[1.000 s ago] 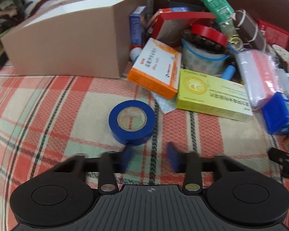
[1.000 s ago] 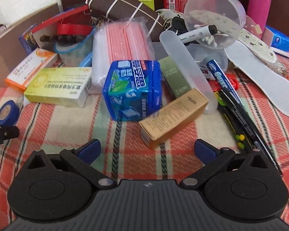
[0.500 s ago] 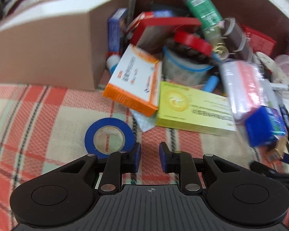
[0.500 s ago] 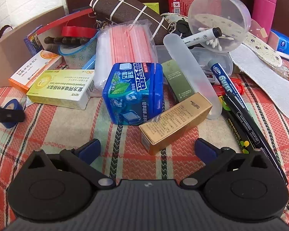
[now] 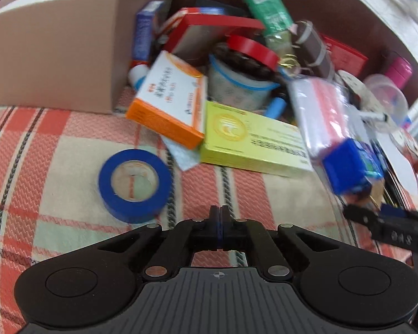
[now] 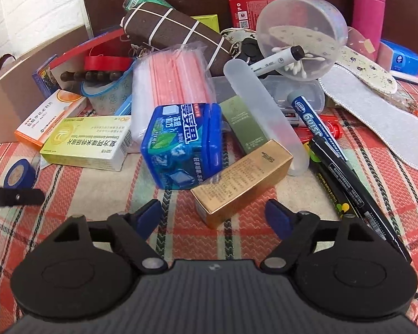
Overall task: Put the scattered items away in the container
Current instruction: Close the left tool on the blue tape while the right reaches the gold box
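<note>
Closing around the near end of a gold box (image 6: pixel 243 181), the right gripper (image 6: pixel 213 217) narrows while the left gripper (image 5: pixel 219 217) sits pressed together, empty, beside blue tape (image 5: pixel 135 185).

We see both views evenly and brightly lit by soft, diffuse light, with only faint shadows under the boxes. The left wrist view is smeared by motion blur: print on the yellow medicine box (image 5: pixel 253 142) is unreadable, and the far clutter streaks. The right wrist view is sharp, with lettering legible on the blue box (image 6: pixel 181 144). Fisheye distortion bends the plaid cloth (image 6: pixel 362 172) lines and darkens the corners.
</note>
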`<state>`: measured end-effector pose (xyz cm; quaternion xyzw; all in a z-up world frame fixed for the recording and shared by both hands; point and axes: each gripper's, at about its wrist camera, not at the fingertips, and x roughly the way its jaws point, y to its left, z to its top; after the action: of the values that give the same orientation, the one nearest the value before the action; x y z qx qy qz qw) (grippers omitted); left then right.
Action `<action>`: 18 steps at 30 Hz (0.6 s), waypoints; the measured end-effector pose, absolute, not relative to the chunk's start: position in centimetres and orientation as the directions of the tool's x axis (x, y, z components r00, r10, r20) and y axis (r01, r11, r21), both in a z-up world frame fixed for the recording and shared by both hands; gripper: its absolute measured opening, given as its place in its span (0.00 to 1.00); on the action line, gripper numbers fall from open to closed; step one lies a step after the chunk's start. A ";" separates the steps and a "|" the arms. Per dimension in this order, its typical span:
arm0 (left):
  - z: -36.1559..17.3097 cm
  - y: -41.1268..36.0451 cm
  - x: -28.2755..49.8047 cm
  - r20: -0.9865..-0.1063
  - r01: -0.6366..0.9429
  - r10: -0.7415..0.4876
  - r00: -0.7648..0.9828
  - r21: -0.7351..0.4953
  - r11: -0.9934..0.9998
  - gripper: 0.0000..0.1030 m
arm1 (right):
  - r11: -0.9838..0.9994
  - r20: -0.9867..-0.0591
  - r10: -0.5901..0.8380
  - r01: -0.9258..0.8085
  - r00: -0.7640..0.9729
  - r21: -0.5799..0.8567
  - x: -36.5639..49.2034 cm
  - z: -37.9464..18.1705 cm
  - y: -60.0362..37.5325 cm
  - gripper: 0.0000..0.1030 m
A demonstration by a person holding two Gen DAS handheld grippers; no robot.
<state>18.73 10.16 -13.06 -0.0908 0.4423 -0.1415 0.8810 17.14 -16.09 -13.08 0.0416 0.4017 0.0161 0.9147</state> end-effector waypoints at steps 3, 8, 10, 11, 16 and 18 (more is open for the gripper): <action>-11.9 10.0 18.2 -0.706 0.195 -0.324 0.630 -0.259 0.946 0.02 | 0.996 -0.732 0.066 0.001 0.678 0.091 17.0 -13.0 -16.2 0.77; -10.7 10.1 18.0 -0.692 0.146 -0.204 0.692 -0.143 0.979 0.27 | 0.995 -0.730 0.074 0.001 0.679 0.101 16.8 -13.0 -16.4 0.80; -10.6 10.3 17.8 -0.693 0.127 -0.161 0.703 -0.100 0.987 0.48 | 0.994 -0.731 0.078 0.000 0.678 0.106 16.8 -13.1 -16.4 0.83; -10.7 10.4 17.8 -0.694 0.121 -0.145 0.705 -0.084 0.989 0.56 | 0.994 -0.731 0.080 -0.001 0.678 0.108 16.8 -13.1 -16.3 0.84; -12.5 10.5 19.1 -0.739 0.132 -0.125 0.661 -0.050 0.990 0.55 | 0.994 -0.730 0.078 0.000 0.679 0.106 17.0 -13.2 -16.0 0.88; -13.1 10.1 19.6 -0.744 0.145 -0.113 0.658 -0.022 0.989 0.53 | 0.995 -0.728 0.074 0.003 0.682 0.104 17.0 -13.2 -16.0 0.88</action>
<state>19.58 10.10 -13.11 0.0194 0.4074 -0.0708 0.9103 17.03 -16.01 -13.19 0.0486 0.3984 0.0193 0.9157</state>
